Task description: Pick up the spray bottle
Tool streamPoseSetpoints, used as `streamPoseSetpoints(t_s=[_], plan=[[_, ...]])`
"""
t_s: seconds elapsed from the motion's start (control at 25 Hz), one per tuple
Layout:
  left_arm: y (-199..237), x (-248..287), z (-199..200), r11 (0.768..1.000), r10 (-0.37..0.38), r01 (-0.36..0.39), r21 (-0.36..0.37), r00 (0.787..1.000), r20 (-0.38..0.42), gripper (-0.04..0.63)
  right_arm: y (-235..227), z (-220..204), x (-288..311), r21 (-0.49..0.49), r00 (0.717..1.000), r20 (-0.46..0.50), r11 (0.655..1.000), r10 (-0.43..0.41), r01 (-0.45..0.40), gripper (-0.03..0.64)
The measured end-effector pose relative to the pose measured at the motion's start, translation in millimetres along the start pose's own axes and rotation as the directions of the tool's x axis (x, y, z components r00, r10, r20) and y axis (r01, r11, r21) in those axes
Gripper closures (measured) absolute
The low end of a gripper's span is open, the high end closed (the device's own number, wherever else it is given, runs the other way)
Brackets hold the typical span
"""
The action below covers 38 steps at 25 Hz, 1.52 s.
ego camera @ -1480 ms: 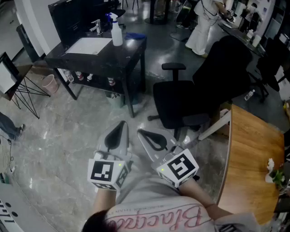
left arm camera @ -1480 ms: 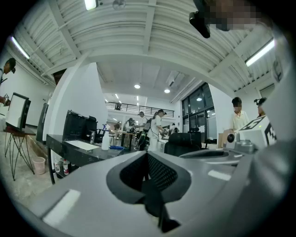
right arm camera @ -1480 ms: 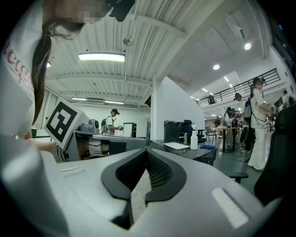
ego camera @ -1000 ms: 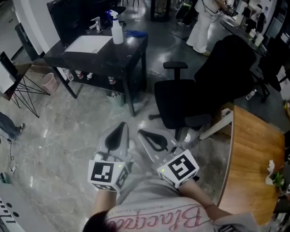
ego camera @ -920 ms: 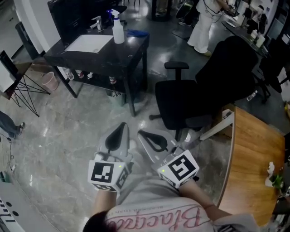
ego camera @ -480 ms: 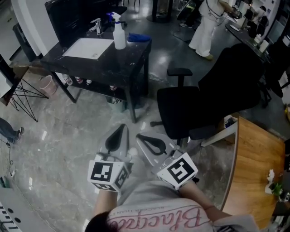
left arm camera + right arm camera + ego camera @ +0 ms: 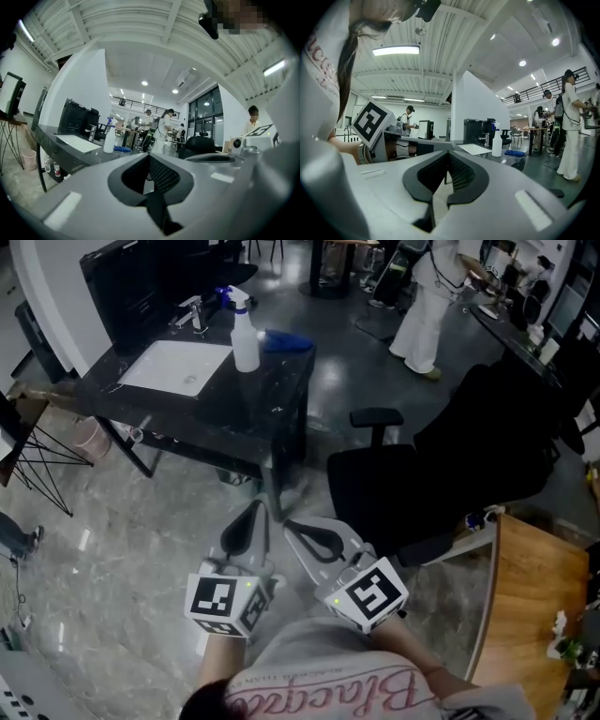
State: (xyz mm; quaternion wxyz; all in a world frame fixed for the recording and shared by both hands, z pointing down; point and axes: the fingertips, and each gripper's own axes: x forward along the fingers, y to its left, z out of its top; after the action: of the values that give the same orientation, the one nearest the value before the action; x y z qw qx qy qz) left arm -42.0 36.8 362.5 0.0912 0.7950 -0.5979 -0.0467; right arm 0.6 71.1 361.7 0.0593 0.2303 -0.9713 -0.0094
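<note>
The spray bottle (image 7: 246, 334), white with a blue trigger head, stands upright on the black table (image 7: 253, 404) beside a white sink basin (image 7: 176, 367). It also shows far ahead in the left gripper view as the spray bottle (image 7: 109, 138) and in the right gripper view as the spray bottle (image 7: 497, 139). My left gripper (image 7: 253, 509) and right gripper (image 7: 292, 524) are held side by side in front of my body, well short of the table. Both point level toward it. Each is shut with nothing between its jaws.
A blue cloth (image 7: 287, 341) lies right of the bottle and a faucet (image 7: 191, 312) stands behind the sink. A black office chair (image 7: 412, 470) is close on the right, a wooden table (image 7: 530, 606) beyond it. A person in white (image 7: 427, 301) stands farther back.
The black table, bottle and chair have drawn nearer and sit lower in the head view. Both grippers kept their side-by-side pose and stayed shut.
</note>
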Motion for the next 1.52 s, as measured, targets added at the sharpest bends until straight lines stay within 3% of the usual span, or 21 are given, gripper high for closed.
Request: streamPoseSetpoints(t_s=[0.48,0.8,1.12,1.52], plan=[[64.5,67.1,21.2,0.999,-0.046,0.046,-0.008,0.999,-0.008,0.597,-47.8,10.0,96.7,-0.007,1.000,-0.026,1.000,-0.015,0.015,0.615],[83.7,93.9,14.9,0.998,-0.053,0.051,-0.033,0.998,-0.035,0.597,-76.0,4.0,113.2,0.028,0.998,-0.044,0.999,-0.040,0.042,0.615],[108.0,124.9,8.0,0.998,-0.024,0.021,-0.055,0.998,-0.060,0.597,-104.9,-0.4,140.1,0.058,0.999,-0.051,0.998,-0.016,0.019,0.615],[151.9,196.2,15.8,0.999,0.040,-0.041,-0.025,0.997,-0.069,0.597,-176.4,5.1,195.3,0.073,0.999,-0.034,0.997,0.013,-0.010,0.615]])
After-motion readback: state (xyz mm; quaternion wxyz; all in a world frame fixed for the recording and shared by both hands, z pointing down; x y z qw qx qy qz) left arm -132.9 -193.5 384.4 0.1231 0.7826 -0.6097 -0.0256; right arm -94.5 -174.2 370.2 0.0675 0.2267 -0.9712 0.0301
